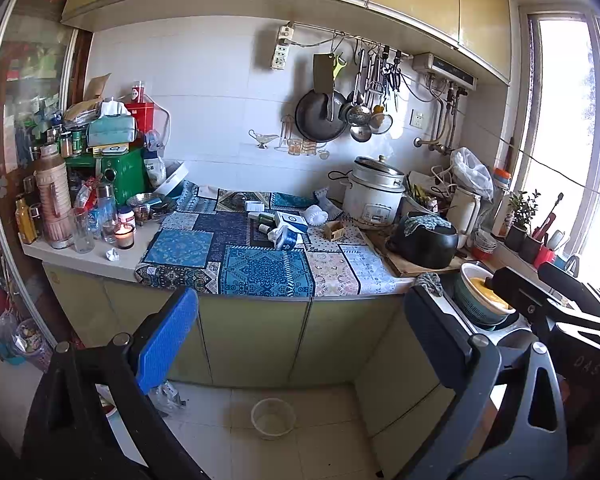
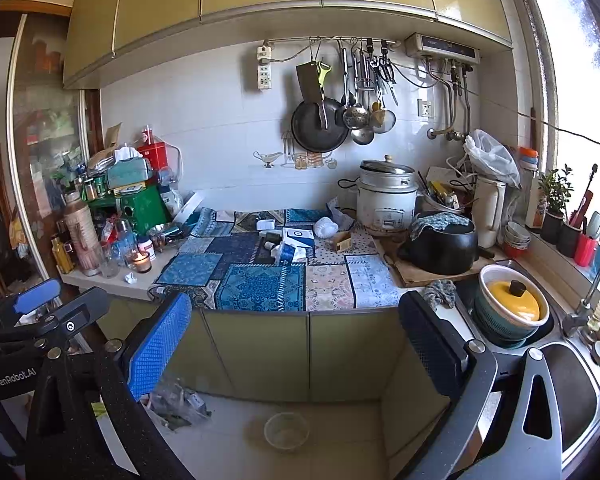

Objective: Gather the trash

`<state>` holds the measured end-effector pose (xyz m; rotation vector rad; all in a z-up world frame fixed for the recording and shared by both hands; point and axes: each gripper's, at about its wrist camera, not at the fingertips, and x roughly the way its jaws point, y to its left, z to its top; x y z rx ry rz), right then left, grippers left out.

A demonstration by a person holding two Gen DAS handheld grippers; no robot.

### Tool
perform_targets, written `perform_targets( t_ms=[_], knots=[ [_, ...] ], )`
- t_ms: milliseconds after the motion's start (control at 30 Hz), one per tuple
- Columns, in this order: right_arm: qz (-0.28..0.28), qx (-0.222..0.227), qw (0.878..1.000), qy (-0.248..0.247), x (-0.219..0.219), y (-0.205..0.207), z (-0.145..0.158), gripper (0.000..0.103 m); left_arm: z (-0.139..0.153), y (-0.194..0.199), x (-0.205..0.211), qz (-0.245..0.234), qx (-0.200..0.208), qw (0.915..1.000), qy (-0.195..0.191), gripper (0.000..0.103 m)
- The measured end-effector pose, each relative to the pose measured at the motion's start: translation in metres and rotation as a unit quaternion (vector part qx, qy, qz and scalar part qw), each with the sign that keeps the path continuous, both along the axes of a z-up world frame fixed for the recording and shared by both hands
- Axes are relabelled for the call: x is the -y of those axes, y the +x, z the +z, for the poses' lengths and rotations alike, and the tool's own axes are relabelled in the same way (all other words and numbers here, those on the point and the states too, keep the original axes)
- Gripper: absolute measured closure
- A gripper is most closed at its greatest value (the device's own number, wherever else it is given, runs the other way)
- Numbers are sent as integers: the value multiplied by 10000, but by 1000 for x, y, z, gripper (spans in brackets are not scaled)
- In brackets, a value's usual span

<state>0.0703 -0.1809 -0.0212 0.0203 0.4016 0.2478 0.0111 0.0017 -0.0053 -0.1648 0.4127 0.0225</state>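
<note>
Trash lies on the patchwork cloth [image 1: 260,268] of the counter: a crushed blue-white carton [image 1: 288,236], a white paper ball [image 1: 315,215], small boxes and bottles [image 1: 262,216], and a small brown box [image 1: 335,230]. The same carton [image 2: 290,254] and paper ball [image 2: 326,226] show in the right wrist view. A tiny white scrap [image 1: 113,255] lies by the candle. My left gripper [image 1: 300,332] is open and empty, held in front of the counter. My right gripper [image 2: 296,340] is open and empty too, to the right of the left one.
A clear plastic bowl [image 1: 273,418] and a crumpled plastic bag [image 2: 178,402] lie on the floor. A lit candle [image 1: 125,234], jars and a thermos crowd the left end. A rice cooker [image 1: 374,194], black pot [image 1: 424,240] and sink with a yellow-lidded basin [image 2: 512,308] stand right.
</note>
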Motion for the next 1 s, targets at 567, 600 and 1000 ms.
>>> perform_targets(
  t_ms=[567, 600, 1000],
  knots=[
    [1, -3, 10000, 8, 3, 2, -1, 0, -5, 2, -1, -5, -22, 10000, -2, 0],
    [7, -12, 10000, 6, 3, 3, -1, 0, -5, 2, -1, -6, -27, 10000, -3, 0],
    [165, -113, 9998, 18, 11, 29, -3, 0, -6, 26, 4, 103, -143, 9998, 19, 0]
  ],
)
